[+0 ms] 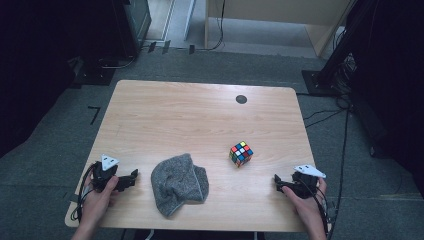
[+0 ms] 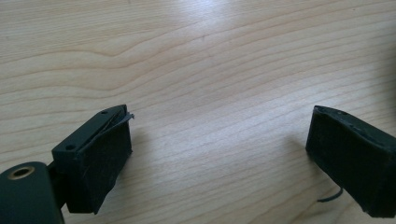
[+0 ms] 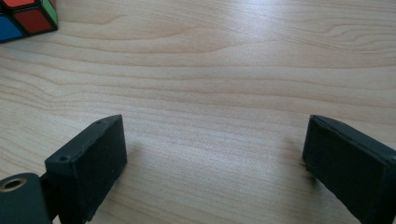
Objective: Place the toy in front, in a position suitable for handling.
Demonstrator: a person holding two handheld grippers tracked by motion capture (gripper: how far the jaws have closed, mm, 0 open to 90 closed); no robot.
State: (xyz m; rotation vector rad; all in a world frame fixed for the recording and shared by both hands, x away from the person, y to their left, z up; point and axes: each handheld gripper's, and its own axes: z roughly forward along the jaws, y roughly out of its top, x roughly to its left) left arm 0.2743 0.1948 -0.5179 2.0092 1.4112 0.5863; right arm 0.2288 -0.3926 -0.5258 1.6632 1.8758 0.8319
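Note:
A colourful puzzle cube [image 1: 241,153] stands on the wooden table [image 1: 200,115], right of centre. A crumpled grey knit cloth [image 1: 179,184] lies near the front edge, left of the cube. My left gripper [image 1: 133,175] rests at the front left, just left of the cloth, jaws wide apart over bare wood [image 2: 219,140]. At the front right my right gripper [image 1: 276,181] is open too, with nothing between its jaws [image 3: 215,149]. A corner of the cube [image 3: 25,18] shows at the top left of the right gripper view.
A small dark round grommet [image 1: 241,99] sits near the table's far edge. Beyond the table are grey carpet, cables, black stands and a light wooden cabinet [image 1: 280,20]. Bare wood stretches across the far half of the table.

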